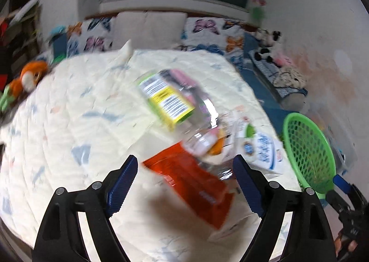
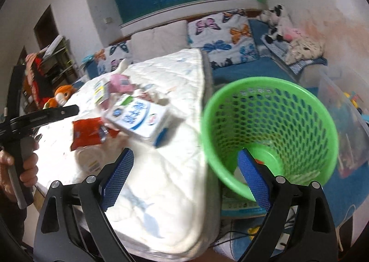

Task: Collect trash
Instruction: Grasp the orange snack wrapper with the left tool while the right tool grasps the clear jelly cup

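Left gripper (image 1: 185,181): jaws spread wide, nothing between the blue pads; it hangs over the quilted white mattress (image 1: 76,109), just above the trash pile.
Right gripper (image 2: 185,179): jaws also wide apart and holding nothing; its right finger (image 2: 253,181) shows in front of the basket's near rim, its left finger over the mattress edge.
Green basket (image 2: 299,109): round plastic mesh bin standing just beside the mattress edge. Low inside it lie a few pale scraps and a small reddish bit, too blurred to name.
Clear bottle (image 1: 175,100): lies on its side on the mattress; its label is yellow-green with a barcode and a pink part. The print is smeared and unreadable.
Orange wrapper (image 1: 191,181): flat packet directly below the left gripper's open jaws, partly under the bottle's end; its writing cannot be read.
White carton (image 2: 138,121): blue-and-white box on the mattress near the basket, with large blue characters and a round blue emblem, too blurred to read.
Beyond: butterfly-print pillows (image 2: 221,33) against the far wall, an orange plush toy (image 1: 30,77) at the mattress's left side.
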